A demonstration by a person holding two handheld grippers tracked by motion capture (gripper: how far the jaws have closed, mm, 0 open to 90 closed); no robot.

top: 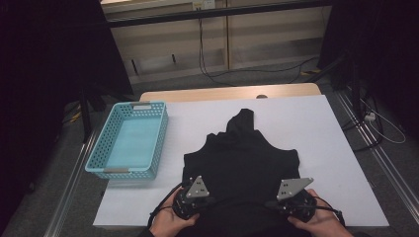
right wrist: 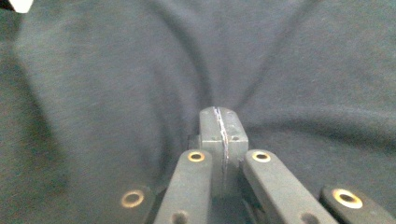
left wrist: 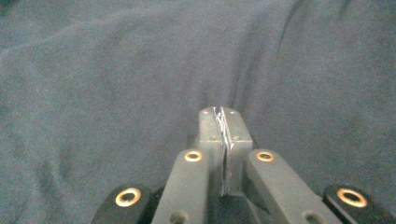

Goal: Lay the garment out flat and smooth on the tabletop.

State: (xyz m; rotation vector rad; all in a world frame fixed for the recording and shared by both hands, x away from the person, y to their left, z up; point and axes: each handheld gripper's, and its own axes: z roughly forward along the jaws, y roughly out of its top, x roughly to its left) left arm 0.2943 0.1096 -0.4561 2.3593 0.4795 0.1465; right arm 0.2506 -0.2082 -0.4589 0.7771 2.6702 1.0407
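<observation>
Black garment (top: 242, 158), right of blue basket (top: 129, 139): left hand-held gripper (left wrist: 223, 122) and right hand-held gripper (right wrist: 221, 122) pressed together, pinching its near hem.

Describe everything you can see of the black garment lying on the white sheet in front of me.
The black garment is soft, matte knit-looking cloth, spread mostly flat on the white sheet, its narrow end pointing away from the person and the wide part near them. Shallow creases run across it. The left gripper and the right gripper sit on its near corners, jaws shut; folds gather toward the right one, though pinched cloth cannot be confirmed. It lies apart from the light blue perforated plastic basket.
</observation>
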